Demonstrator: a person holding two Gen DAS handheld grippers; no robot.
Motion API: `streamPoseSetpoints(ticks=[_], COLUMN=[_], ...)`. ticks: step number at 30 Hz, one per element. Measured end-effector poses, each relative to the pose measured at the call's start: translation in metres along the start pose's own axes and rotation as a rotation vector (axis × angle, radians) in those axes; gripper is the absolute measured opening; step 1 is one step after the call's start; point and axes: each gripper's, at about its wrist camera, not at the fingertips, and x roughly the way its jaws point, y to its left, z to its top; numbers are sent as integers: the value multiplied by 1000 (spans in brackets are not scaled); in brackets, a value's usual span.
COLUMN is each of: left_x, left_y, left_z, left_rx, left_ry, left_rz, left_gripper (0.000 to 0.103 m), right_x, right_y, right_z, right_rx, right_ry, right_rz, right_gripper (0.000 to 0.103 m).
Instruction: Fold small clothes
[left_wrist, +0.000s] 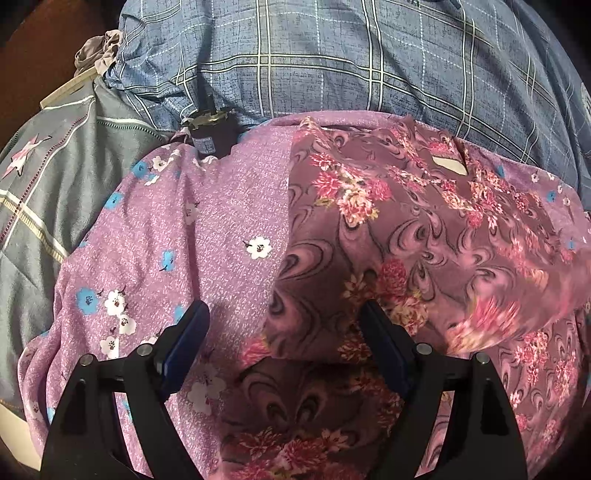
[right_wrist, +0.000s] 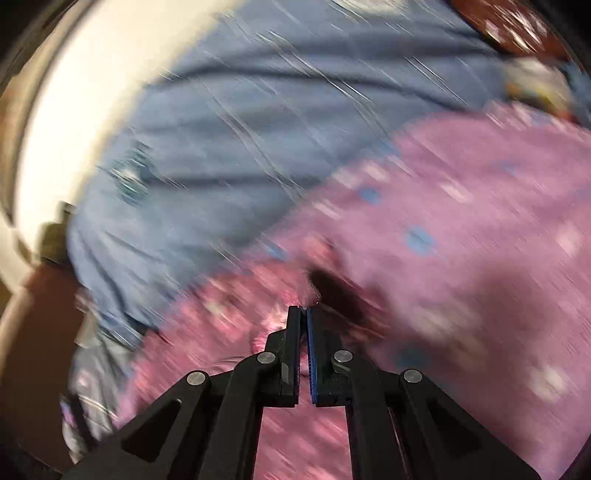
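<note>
Floral garment (left_wrist: 406, 236), mauve with pink and red blooms, lies spread over a lilac cloth (left_wrist: 207, 221) dotted with white and blue flowers, both resting on a blue plaid quilt (left_wrist: 314, 62). Its near edge runs between and beneath the spread, empty jaws of the left gripper (left_wrist: 284, 325). In the blurred right view, the right gripper (right_wrist: 303, 314) has its jaws pressed together, pinching a fold of that same garment at the tips. A small dark bottle (left_wrist: 212, 134) lies at the lilac cloth's far edge.

Floral garment (left_wrist: 406, 236) soft matt cloth; plaid quilt (left_wrist: 332, 55) woven (slightly coarse).
</note>
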Motion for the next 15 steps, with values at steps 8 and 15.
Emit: streamPoseSetpoints(ticks=[8,15], left_x=[-30,-106], left_y=[3,-13], left_z=[-11,-35], left_rx=[30,37], left_ry=[-67,-230], left_rz=[35,-23], left_gripper=[84,84], right_x=[-45,-99], right_y=[16,106], right_z=[-50,-66], right_rx=[-273,-549], right_ry=[147,-5], right_rz=[-354,-385], right_gripper=[13,51])
